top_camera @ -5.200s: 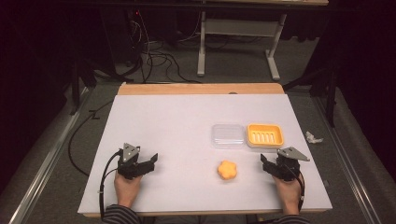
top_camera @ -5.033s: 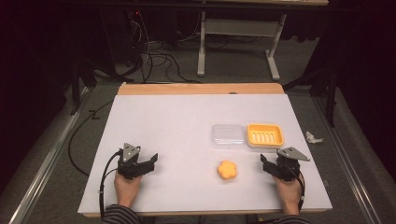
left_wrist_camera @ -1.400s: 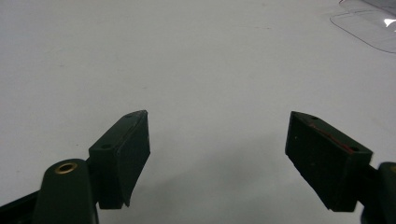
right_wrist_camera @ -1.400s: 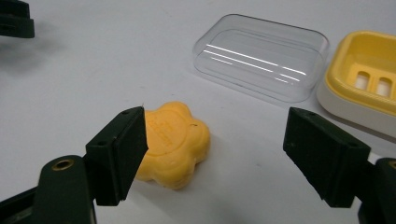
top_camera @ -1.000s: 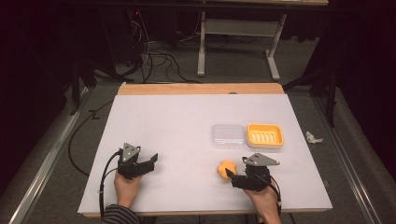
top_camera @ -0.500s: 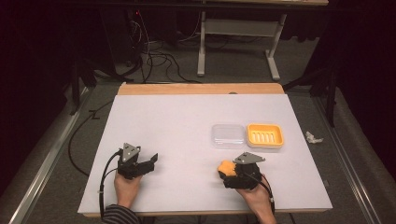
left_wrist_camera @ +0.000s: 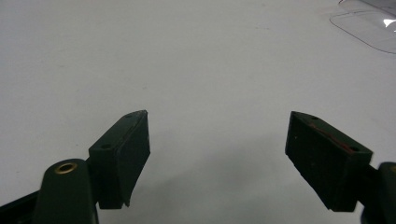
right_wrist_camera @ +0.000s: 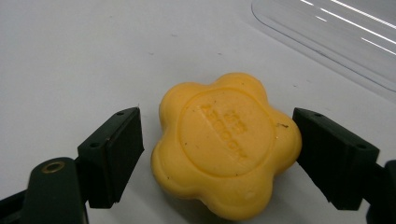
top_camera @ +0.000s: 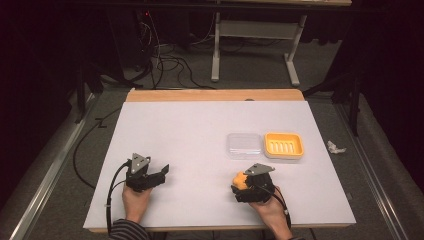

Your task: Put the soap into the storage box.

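Note:
A yellow flower-shaped soap bar (right_wrist_camera: 226, 142) lies flat on the white table, with raised lettering on its top. My right gripper (right_wrist_camera: 219, 151) is open around it, one jaw on each side with small gaps. From above, the soap (top_camera: 240, 179) peeks out at the left front of the right gripper (top_camera: 240, 189). My left gripper (top_camera: 161, 172) rests at the front left of the table, and in its own view the left gripper (left_wrist_camera: 217, 149) is open with bare table between the jaws.
A yellow soap dish (top_camera: 283, 145) sits at the right of the table, with a clear plastic lid (top_camera: 244, 145) just left of it. The lid's edge (right_wrist_camera: 336, 37) lies beyond the soap. A crumpled white scrap (top_camera: 334, 147) lies on the floor to the right.
The right hand has moved its gripper leftward from the table's right edge to the soap, and its jaws now straddle it. The left gripper has stayed still.

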Available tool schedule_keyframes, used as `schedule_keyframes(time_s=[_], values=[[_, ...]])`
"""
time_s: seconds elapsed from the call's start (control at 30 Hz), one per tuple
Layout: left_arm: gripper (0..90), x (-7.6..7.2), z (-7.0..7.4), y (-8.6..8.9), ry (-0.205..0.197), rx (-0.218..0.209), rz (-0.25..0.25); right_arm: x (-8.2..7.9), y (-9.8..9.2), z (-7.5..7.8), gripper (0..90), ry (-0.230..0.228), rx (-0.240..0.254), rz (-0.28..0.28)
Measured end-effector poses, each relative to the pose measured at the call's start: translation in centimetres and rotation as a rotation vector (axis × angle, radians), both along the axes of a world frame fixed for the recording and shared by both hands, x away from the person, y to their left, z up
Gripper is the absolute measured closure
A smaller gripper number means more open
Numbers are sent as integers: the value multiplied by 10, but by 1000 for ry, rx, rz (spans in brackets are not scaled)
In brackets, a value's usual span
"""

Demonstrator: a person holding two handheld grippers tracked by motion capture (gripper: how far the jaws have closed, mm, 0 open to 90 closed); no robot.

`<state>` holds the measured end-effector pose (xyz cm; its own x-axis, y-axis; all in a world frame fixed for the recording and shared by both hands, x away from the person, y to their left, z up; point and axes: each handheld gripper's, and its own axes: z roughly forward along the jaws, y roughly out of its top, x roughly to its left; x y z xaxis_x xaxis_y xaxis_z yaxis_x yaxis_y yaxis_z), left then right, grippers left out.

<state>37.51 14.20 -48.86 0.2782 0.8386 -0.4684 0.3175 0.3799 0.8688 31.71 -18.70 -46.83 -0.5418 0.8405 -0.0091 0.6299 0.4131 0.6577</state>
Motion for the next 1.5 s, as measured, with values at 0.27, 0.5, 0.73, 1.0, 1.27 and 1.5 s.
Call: schedule_keyframes(time_s=[0.27,0.5,0.73,1.0,1.27,1.5], values=[[225,0,0,0,0,-1,0,0,2,-2,216,-1,-24,-2],[225,0,0,0,1,-2,1,0,1,-2,259,-3,-35,-3],[226,0,0,0,1,-3,1,0,2,-3,260,-2,-54,-1],[226,0,0,0,1,0,1,4,2,-1,261,24,-75,22],[225,0,0,0,0,0,1,7,2,0,267,49,-78,31],[226,0,0,0,2,-3,1,7,2,1,270,52,-82,50]])
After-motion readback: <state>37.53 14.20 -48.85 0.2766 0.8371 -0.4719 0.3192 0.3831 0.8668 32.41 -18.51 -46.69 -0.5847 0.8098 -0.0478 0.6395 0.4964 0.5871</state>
